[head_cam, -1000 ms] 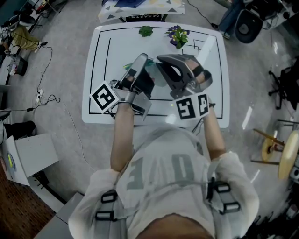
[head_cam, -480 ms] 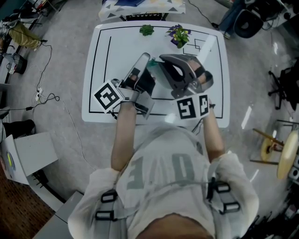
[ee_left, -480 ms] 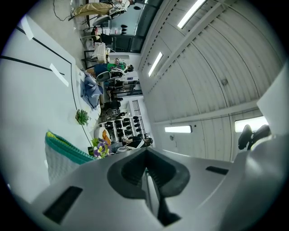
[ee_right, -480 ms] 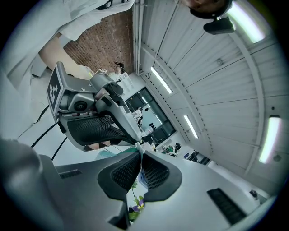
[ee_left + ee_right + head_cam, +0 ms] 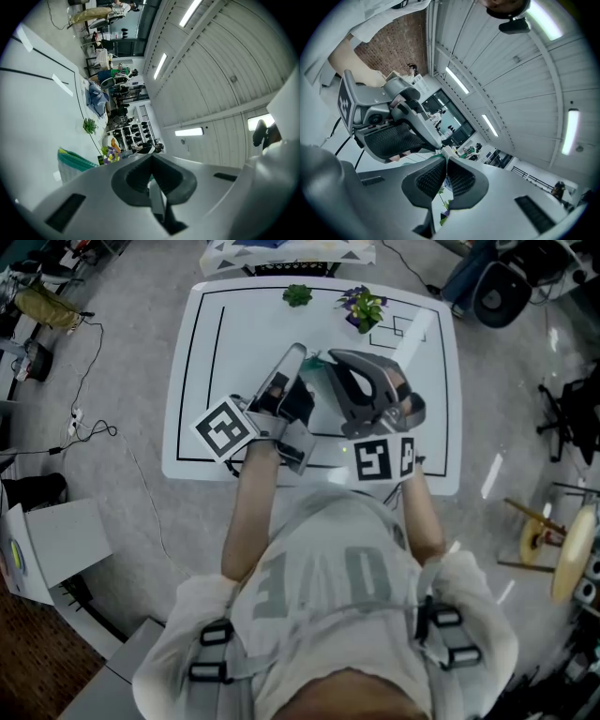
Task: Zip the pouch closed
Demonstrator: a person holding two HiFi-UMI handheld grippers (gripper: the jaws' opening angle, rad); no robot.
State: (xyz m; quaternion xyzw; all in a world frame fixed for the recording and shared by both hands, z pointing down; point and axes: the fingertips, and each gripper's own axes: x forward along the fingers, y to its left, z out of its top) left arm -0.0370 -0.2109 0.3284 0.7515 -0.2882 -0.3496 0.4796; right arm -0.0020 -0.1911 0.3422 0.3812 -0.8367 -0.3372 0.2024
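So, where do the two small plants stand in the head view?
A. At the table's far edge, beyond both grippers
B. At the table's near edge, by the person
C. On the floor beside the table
A: the green plant and the purple-flowered plant stand at the table's far edge.

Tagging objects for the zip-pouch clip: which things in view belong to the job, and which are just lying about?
Job:
teal mesh pouch
left tongs, shut
right tongs, shut

Lying about:
small green plant
potted purple flowers
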